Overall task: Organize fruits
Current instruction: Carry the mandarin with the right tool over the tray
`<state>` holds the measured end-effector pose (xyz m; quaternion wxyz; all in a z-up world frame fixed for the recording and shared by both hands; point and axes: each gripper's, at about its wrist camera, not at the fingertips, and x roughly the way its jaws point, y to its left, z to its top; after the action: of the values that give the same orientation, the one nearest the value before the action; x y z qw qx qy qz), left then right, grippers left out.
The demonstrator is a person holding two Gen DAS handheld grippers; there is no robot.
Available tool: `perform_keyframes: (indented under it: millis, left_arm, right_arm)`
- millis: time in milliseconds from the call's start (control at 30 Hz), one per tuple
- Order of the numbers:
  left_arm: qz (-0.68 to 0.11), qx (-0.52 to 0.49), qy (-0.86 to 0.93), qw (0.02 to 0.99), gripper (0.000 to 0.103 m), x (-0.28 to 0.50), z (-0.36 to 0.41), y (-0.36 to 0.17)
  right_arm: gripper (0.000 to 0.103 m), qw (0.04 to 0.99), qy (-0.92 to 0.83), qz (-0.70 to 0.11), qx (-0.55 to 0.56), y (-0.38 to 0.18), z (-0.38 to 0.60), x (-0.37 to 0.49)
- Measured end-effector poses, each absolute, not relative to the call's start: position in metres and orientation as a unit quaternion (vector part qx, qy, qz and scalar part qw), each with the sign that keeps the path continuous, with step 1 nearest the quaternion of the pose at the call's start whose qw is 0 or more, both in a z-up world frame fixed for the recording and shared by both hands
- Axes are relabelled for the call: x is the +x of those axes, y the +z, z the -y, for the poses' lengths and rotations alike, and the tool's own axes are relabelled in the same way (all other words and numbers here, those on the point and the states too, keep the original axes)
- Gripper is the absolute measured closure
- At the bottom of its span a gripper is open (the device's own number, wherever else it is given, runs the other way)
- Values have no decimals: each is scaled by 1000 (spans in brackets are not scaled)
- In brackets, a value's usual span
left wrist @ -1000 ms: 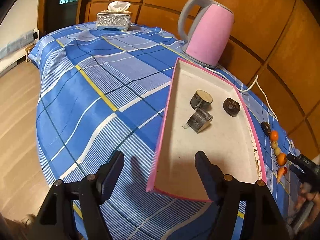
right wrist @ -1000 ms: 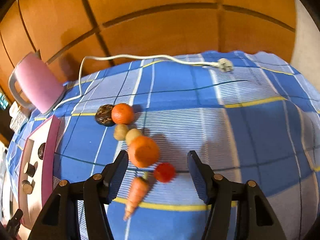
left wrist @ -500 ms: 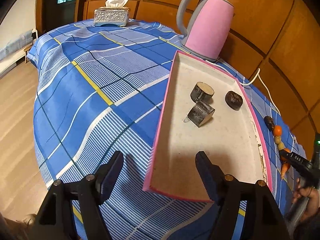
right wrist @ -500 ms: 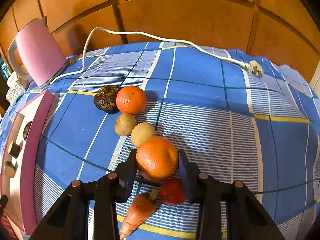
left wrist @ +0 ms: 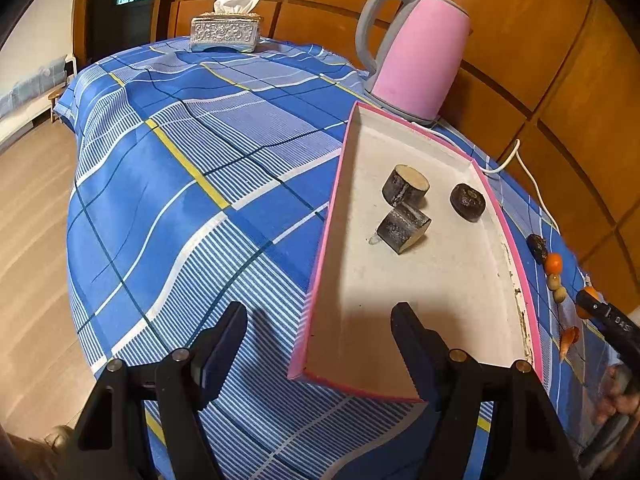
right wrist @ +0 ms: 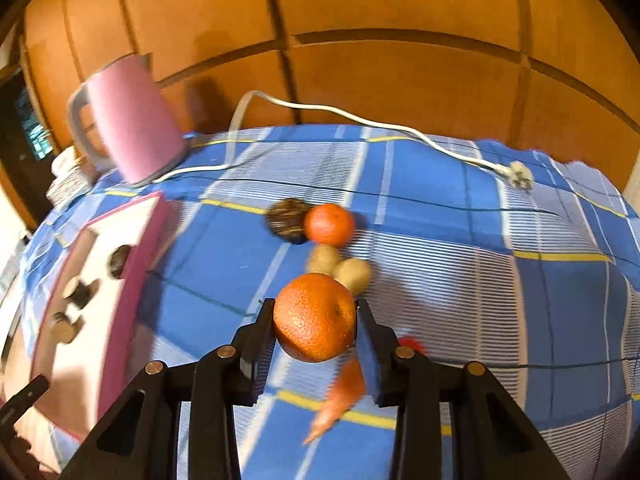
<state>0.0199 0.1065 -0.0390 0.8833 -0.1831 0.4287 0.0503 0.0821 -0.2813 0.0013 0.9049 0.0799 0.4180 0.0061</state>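
Observation:
My right gripper (right wrist: 316, 320) is shut on a large orange (right wrist: 315, 317), held just above the blue checked cloth. Behind it lie two small tan fruits (right wrist: 354, 274), a smaller orange (right wrist: 329, 224) and a dark wrinkled fruit (right wrist: 287, 220). A carrot (right wrist: 340, 400) and a small red fruit (right wrist: 410, 344) lie under the gripper. The pink-rimmed tray (right wrist: 132, 264) stands to the left. In the left wrist view my left gripper (left wrist: 320, 316) hangs open over the tray's (left wrist: 440, 300) near corner, holding nothing. The fruit row (left wrist: 554, 264) shows at the far right.
Three dark round wood pieces (left wrist: 404, 230) lie in the tray. A pink kettle (left wrist: 416, 60) stands behind it, its white cord and plug (right wrist: 518, 172) trailing over the cloth. A tissue box (left wrist: 226, 32) sits at the far end. Wooden wall panels stand behind; the floor drops away on the left.
My right gripper closed on the large orange and raised it slightly off the cloth, swinging left toward the tray. The left gripper has stayed still and open.

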Motion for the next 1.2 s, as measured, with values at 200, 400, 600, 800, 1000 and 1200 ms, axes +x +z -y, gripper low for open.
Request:
perform_keyframes:
  millis: [200,400,600,800,1000,1200]
  left_arm:
    - [-428,-186,51,883,28,19,-108,-39]
    - [-428,-186,50,883,28,18,-108,-39]
    - [-428,-189,51,882,28,18,-110,-39]
    - [-431,-190,53,880,28,17,-112,-42]
    - [-432,-190,54,880,28,17,-113,-43]
    - [-432,-190,54,880,28,16,-113,-43]
  right_arm:
    - [65,902,82,-419,60,10,236,80]
    - [65,890,161,-424,43,17,184,84]
    - [65,879,215,-427,5,19,130,94]
    - [65,869,222,-442,-25,3,99,113]
    - [63,862,207,-459,-54,-17,84,128]
    - [62,864,196,-460,-58,-23,84,131]
